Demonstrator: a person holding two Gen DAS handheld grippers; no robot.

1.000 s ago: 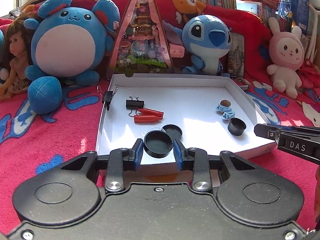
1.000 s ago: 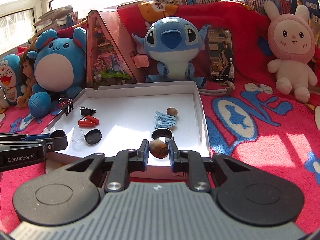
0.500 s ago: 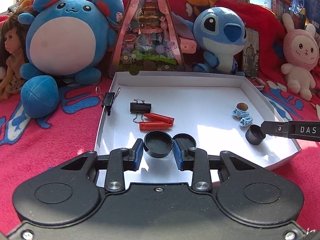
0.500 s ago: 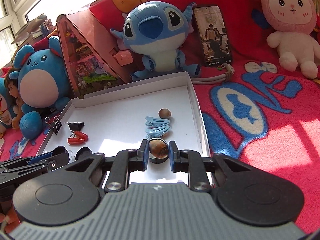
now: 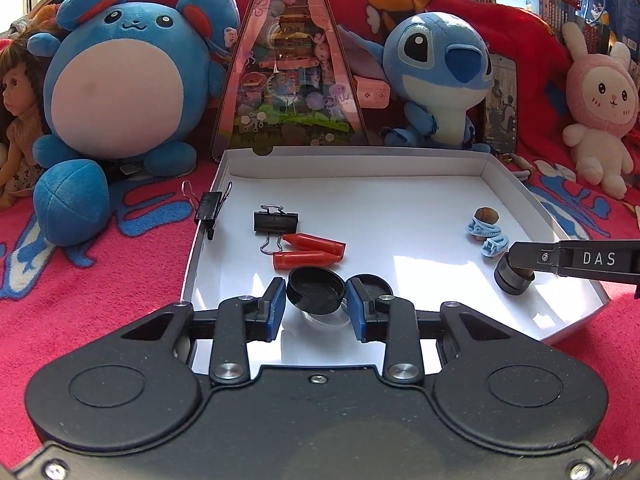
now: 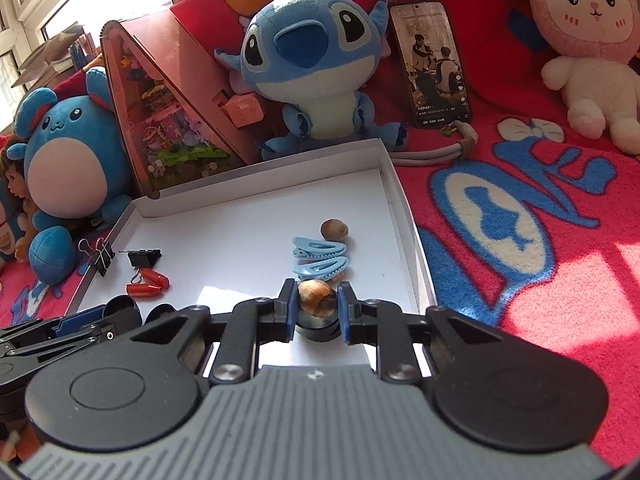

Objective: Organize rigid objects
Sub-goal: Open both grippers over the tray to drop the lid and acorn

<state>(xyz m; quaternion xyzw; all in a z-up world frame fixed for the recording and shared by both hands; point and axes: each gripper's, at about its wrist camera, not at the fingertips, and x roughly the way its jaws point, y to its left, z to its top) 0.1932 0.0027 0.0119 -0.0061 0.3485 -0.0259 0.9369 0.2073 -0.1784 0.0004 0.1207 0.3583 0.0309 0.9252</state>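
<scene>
My left gripper [image 5: 316, 304] is shut on a round black lid [image 5: 316, 294], low over the front of the white tray [image 5: 360, 160]. A second black lid [image 5: 372, 286] lies just behind its right finger. My right gripper [image 6: 317, 306] hovers at the tray's front right corner with its jaws opening. Between its pads a brown nut [image 6: 317, 302] sits on top of a small black cup [image 6: 320, 330], and the pads look just clear of it. In the left wrist view that cup [image 5: 512, 282] stands under the right gripper's finger [image 5: 532, 258].
In the tray lie two red caps [image 5: 310, 250], a black binder clip [image 5: 276, 222], blue hair clips [image 6: 320, 258] and another nut [image 6: 334, 230]. A second binder clip [image 5: 210, 206] grips the left rim. Plush toys, a doll, a pink display house and a phone [image 6: 436, 64] ring the tray on a red blanket.
Both grippers moved forward and down over the tray. The right one carried its nut onto the black cup and its pads spread slightly. The left one still grips the black lid.
</scene>
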